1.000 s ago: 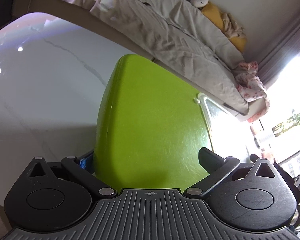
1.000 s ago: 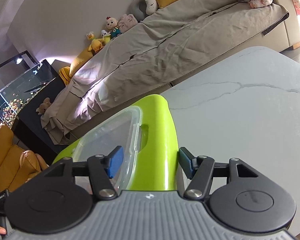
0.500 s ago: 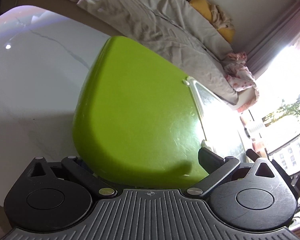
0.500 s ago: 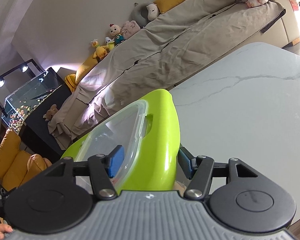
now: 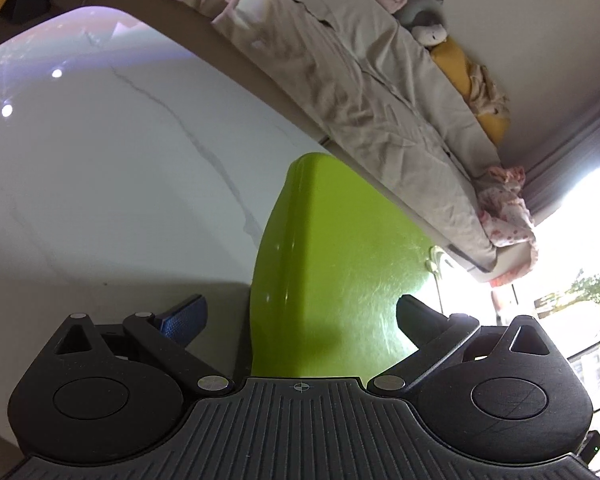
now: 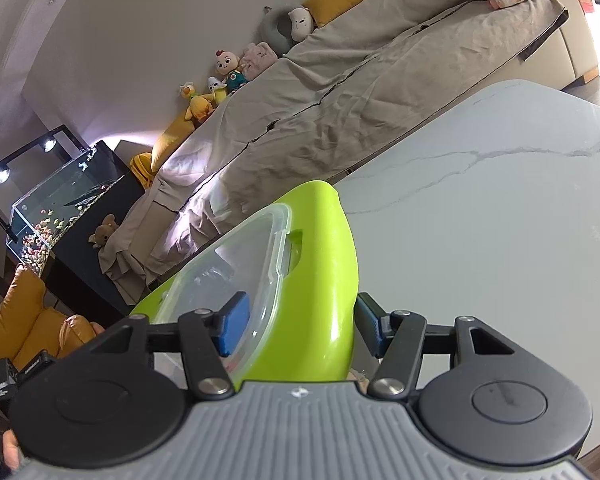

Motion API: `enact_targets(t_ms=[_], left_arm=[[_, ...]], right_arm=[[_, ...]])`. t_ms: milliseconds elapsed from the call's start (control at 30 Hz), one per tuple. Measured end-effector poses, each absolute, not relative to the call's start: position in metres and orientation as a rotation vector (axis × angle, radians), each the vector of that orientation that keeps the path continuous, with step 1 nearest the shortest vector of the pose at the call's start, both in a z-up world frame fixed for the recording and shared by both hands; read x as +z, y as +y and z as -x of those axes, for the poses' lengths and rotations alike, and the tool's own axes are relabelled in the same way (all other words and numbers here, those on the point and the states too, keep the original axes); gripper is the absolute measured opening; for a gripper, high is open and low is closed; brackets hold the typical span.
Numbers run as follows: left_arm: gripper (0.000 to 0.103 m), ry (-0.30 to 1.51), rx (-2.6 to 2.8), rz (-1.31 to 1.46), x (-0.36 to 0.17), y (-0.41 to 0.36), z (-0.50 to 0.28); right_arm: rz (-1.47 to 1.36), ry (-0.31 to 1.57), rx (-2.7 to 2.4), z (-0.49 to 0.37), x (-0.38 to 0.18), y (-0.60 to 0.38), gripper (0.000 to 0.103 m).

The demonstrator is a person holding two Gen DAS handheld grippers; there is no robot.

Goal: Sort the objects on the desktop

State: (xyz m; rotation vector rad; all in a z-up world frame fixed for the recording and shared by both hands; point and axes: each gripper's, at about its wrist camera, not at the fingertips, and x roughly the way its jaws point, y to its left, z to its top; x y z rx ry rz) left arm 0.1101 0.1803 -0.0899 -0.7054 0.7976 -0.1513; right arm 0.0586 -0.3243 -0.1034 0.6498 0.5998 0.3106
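A lime-green box (image 5: 340, 240) with a clear lid (image 6: 236, 264) stands on its edge over the white marble table (image 5: 100, 180). My right gripper (image 6: 300, 320) is shut on the green box (image 6: 320, 248), one blue pad on the clear lid and the other against the green wall. In the left wrist view the box lies between the jaws of my left gripper (image 5: 300, 308). Its left blue pad (image 5: 184, 320) stands apart from the green side, so this gripper is open. The box hides what is inside it.
Behind the table (image 6: 500, 220) runs a long sofa (image 6: 340, 112) under a beige cover, with plush toys (image 6: 228, 68) along its back. A fish tank (image 6: 60, 200) and an orange chair (image 6: 32, 320) stand at the left. A bright window (image 5: 580, 240) is at the right.
In the left wrist view the green box has slid right and looks narrower. The left blue pad, hidden behind the box before, now shows with a gap beside it. The right grip is unchanged.
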Motion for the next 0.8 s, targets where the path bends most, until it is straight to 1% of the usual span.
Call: enact_targets(t_ms=[33,67,100,133,200,267,400,633,800], left_arm=[[0.096,0.784,-0.165,0.698,-0.088,0.178,-0.111],[0.086,0.776,-0.174,0.687,-0.085,0.175,-0.109],[0.083,0.776,-0.171,0.671,-0.081,0.170,-0.104],[0.083,0.770,-0.169,0.652,-0.078,0.166,-0.098],[0.085,0.762,-0.177,0.613,-0.077,0.159,-0.084],[0.091,0.791,-0.174,0.614,-0.083,0.156,-0.077],[0.090,0.832,-0.190,0.680,-0.099,0.157,-0.079],[0.094,0.815,-0.168,0.659,-0.102,0.163,-0.099],[0.095,0.793,-0.159,0.658,-0.109,0.174,-0.128]], right_arm=[[-0.647,0.602,0.310,-0.059,-0.103,-0.325,0.060],[-0.645,0.603,0.308,-0.058,-0.102,-0.325,0.060],[-0.641,0.604,0.302,-0.057,-0.101,-0.325,0.060],[-0.637,0.604,0.296,-0.055,-0.100,-0.325,0.060],[-0.633,0.598,0.283,-0.047,-0.097,-0.326,0.061],[-0.631,0.592,0.295,-0.039,-0.098,-0.327,0.061],[-0.625,0.601,0.319,-0.039,-0.105,-0.324,0.061],[-0.673,0.599,0.334,-0.042,-0.114,-0.317,0.061],[-0.712,0.601,0.336,-0.059,-0.122,-0.311,0.064]])
